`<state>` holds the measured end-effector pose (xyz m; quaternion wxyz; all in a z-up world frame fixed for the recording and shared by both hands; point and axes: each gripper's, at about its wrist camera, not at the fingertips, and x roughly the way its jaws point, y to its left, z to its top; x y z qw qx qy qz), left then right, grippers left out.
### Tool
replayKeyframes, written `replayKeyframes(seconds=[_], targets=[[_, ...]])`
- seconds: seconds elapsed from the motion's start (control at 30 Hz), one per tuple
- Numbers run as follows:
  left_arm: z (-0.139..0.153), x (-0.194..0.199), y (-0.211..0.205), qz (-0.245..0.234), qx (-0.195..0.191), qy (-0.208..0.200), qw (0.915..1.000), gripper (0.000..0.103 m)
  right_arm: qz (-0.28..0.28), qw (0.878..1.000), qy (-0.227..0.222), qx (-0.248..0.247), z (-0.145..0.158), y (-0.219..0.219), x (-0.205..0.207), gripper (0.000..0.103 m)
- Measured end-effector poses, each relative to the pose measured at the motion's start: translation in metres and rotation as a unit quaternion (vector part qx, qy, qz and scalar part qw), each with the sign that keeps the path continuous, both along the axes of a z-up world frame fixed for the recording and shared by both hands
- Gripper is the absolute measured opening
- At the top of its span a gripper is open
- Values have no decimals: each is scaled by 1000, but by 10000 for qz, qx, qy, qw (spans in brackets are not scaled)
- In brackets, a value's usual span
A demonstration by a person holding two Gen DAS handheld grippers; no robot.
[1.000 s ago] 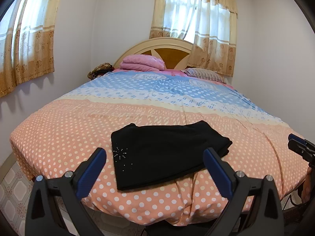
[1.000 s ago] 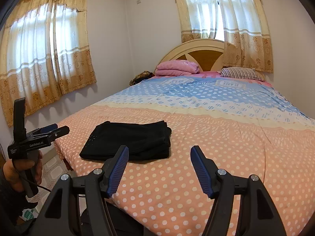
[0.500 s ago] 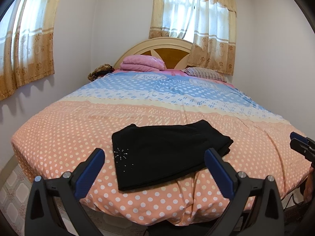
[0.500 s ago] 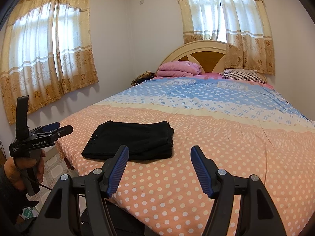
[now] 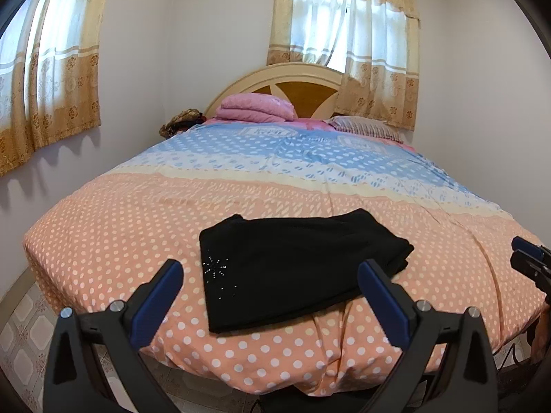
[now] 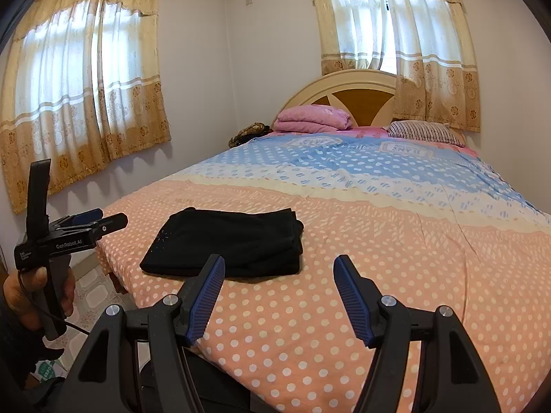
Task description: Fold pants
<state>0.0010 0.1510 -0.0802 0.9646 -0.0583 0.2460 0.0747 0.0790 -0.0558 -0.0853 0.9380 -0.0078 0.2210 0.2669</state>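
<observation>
The black pants [image 5: 296,265] lie folded in a flat stack near the foot edge of the bed, with a small rhinestone star on the near left corner. They also show in the right wrist view [image 6: 230,241]. My left gripper [image 5: 272,272] is open and empty, held off the foot of the bed in front of the pants. My right gripper [image 6: 279,266] is open and empty, to the right of the pants. Each gripper shows at the edge of the other's view, the right gripper [image 5: 530,261] and the left gripper [image 6: 100,218].
The bed [image 5: 120,227] has an orange and blue polka-dot cover. A folded pink blanket [image 5: 256,106] and a striped pillow [image 5: 365,127] lie by the headboard. Curtained windows stand left and behind. Tiled floor [image 5: 20,327] lies below the bed's left corner.
Both grippers have drawn back and risen slightly from the bed. The pants have not moved. Both grippers stay open.
</observation>
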Motion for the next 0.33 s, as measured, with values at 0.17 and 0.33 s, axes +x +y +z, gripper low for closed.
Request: replayKeyframes(seconds=[0.17, 0.33], targets=[[-2, -1, -1, 15, 86, 4, 10000, 103, 2, 10000, 27, -32, -2, 2, 0, 67], [-3, 0, -4, -76, 116, -5, 9999, 103, 5, 10000, 34, -33, -2, 3, -1, 67]])
